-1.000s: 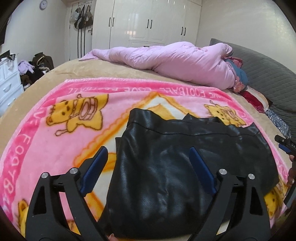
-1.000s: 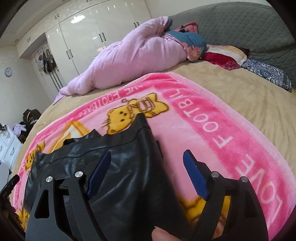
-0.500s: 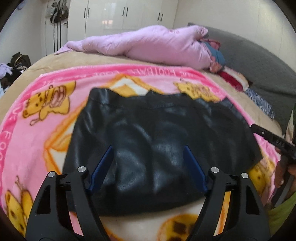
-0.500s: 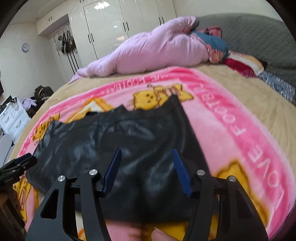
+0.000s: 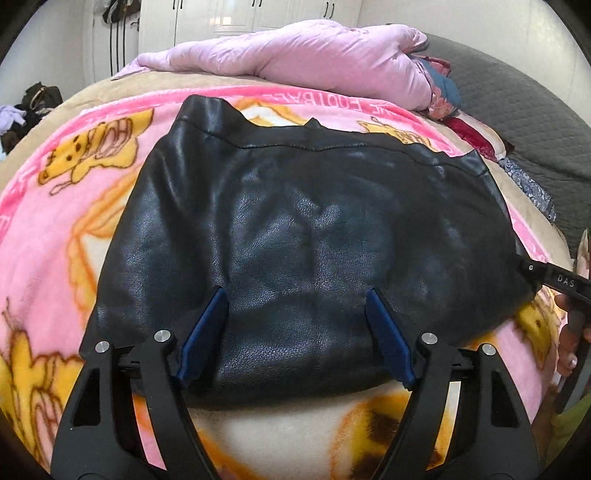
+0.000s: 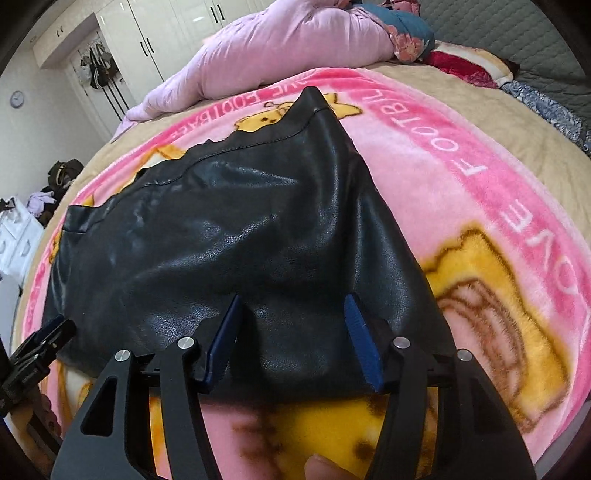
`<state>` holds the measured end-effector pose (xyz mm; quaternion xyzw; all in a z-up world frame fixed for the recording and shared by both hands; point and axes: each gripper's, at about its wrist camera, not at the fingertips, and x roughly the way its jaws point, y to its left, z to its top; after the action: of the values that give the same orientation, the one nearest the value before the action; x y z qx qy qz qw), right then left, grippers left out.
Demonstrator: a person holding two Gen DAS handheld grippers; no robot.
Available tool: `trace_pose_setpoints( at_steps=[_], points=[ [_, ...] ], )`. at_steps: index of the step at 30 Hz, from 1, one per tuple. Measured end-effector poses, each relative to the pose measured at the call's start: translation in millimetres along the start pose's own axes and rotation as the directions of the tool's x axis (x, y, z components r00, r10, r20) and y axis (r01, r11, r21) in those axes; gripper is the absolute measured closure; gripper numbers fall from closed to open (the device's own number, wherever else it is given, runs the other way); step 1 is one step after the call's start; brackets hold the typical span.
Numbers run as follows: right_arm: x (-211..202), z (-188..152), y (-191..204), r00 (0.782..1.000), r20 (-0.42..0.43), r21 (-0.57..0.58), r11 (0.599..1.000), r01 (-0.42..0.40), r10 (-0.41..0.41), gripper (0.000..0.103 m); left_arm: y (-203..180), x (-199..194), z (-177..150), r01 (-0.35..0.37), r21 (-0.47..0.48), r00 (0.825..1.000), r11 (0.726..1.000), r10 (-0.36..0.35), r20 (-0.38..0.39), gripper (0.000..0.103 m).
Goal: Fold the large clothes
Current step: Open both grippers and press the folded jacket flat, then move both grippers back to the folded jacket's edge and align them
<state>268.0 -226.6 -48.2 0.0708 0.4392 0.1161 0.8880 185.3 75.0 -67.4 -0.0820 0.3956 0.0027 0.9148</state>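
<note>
White wardrobe doors point(image 5: 255, 14) stand at twelve o'clock behind the bed point(image 6: 491, 122); a white dresser point(image 6: 16, 236) at nine.

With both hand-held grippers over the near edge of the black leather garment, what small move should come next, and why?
Probably lower both a little further and close on the near hem. The left hand-held gripper and right hand-held gripper straddle the edge of the black leather garment, pads apart and not pinching it. It lies flat on the pink cartoon blanket.

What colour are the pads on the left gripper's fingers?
Dark blue pads on black fingers, clearest in the left wrist view.
</note>
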Motion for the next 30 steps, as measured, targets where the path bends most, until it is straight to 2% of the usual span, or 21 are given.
trace_pose_setpoints(
  at_steps=[2, 6, 13, 18, 26, 28, 30],
  points=[
    [-7, -2, 1, 0.999, 0.035, 0.004, 1.000, -0.003, 0.003, 0.046, 2, -5, 1, 0.013, 0.001, 1.000, 1.000, -0.013, 0.002, 0.034],
    [-30, -6, 1, 0.989, 0.125, 0.027, 0.997, -0.078, 0.075, 0.034, 2, -20, 2, 0.018, -0.015, 1.000, 1.000, -0.017, 0.015, 0.033],
    [-58, -20, 18, 0.973, 0.199, -0.032, 0.993, -0.110, 0.114, 0.031, 1, -44, -4, -0.001, -0.005, 0.998, 1.000, 0.001, 0.056, 0.028],
    [-68, -24, 32, 0.965, 0.198, -0.055, 0.985, -0.164, 0.172, 0.030, 9, -59, -8, -0.009, -0.015, 0.996, 1.000, 0.010, 0.089, 0.025],
    [-78, -29, 64, 0.959, 0.201, -0.147, 0.974, -0.173, 0.201, 0.027, 22, -76, -16, -0.019, -0.034, 0.993, 0.999, 0.022, 0.114, 0.022],
    [-80, -30, 74, 0.958, 0.200, -0.174, 0.970, -0.169, 0.203, 0.027, 26, -78, -17, -0.018, -0.043, 0.993, 0.999, 0.023, 0.116, 0.016],
    [-81, -31, 83, 0.958, 0.201, -0.198, 0.966, -0.164, 0.204, 0.027, 30, -80, -18, -0.018, -0.053, 0.992, 0.998, 0.024, 0.121, 0.016]
  ],
)
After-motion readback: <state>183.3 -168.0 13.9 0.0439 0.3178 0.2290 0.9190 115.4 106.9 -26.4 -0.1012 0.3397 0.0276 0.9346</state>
